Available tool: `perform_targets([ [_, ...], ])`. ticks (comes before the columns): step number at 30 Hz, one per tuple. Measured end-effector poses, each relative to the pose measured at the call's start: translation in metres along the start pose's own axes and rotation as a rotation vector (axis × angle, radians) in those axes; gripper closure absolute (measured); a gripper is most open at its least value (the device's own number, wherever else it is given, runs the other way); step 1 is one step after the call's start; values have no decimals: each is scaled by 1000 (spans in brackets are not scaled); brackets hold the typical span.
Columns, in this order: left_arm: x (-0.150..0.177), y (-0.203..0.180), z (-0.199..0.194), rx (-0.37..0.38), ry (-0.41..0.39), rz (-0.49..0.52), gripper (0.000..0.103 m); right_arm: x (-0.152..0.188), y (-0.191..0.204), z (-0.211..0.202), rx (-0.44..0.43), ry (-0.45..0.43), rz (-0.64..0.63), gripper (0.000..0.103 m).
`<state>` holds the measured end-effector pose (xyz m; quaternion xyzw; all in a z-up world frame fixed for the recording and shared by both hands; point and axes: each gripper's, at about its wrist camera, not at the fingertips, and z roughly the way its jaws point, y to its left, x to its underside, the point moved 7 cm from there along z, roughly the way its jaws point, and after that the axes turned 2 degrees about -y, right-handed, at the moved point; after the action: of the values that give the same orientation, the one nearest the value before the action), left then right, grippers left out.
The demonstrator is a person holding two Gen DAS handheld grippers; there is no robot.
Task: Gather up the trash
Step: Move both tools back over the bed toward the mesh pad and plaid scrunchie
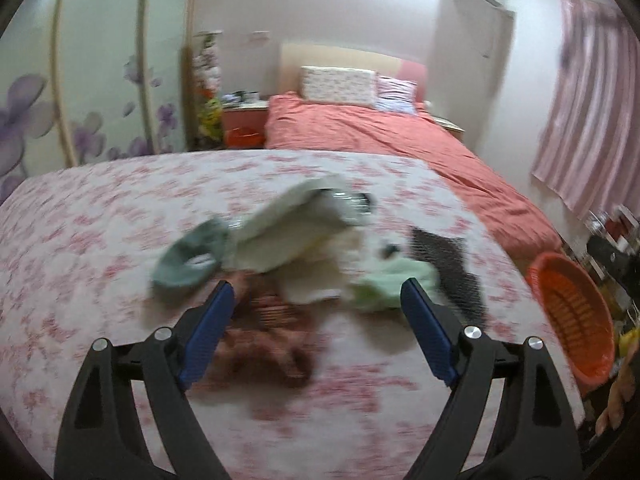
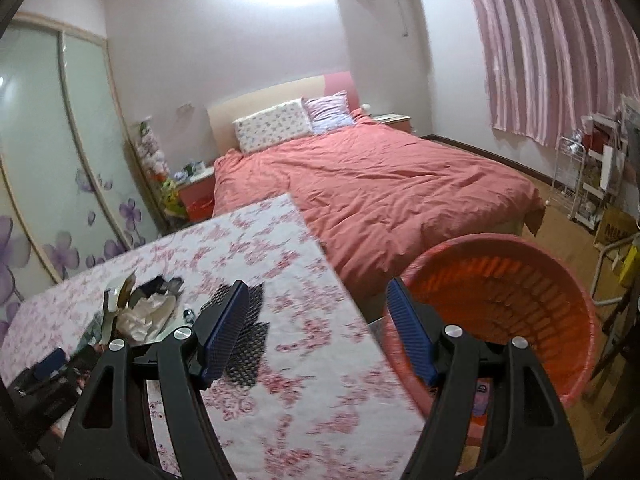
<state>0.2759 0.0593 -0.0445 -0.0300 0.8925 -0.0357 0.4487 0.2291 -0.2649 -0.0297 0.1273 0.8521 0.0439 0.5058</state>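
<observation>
A: What is the left gripper (image 1: 318, 300) doing?

B: It is hovering over the table (image 1: 80, 240) with the pink floral cloth, its blue-padded jaws standing wide apart and gripping nothing. Between and beyond them the trash pile (image 1: 288, 248) is lying on the cloth, blurred in the left wrist view: a teal cup-like piece (image 1: 188, 260), a pale crumpled wrapper (image 1: 292, 224), a light green scrap (image 1: 396, 280), a brown crumpled piece (image 1: 264, 336) and a black mesh sheet (image 1: 452, 268).

A: And the right gripper (image 2: 318, 320)?

B: It is also gaping wide and carrying nothing. Its left finger is sitting over the black mesh sheet (image 2: 244, 344) on the table (image 2: 304, 400), and its right finger is reaching over the rim of the orange basket (image 2: 560, 320).

A: Where is that basket sitting?

B: It is sitting just beside the table's right edge, below the tabletop, between the table and the bed (image 2: 380, 184) with the coral cover. From the left wrist it is showing at the far right, the orange basket (image 1: 576, 312) tilted toward the camera.

A: Is anything lying in it?

B: That cannot be told; only its ribbed wall is showing clearly. The rest of the trash (image 2: 140, 312) is lying on the table's left part, well apart from the basket.
</observation>
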Motion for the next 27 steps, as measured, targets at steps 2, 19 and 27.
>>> perform_targets([
  [2,1,25,1,-29,5,-36,19,8,15,11,-20,36,-27,32],
  [19,16,70,15,-38,50,-77,19,61,82,77,-73,294,-192,55],
  [27,23,70,25,-31,77,-71,20,71,87,83,-66,340,-212,63],
])
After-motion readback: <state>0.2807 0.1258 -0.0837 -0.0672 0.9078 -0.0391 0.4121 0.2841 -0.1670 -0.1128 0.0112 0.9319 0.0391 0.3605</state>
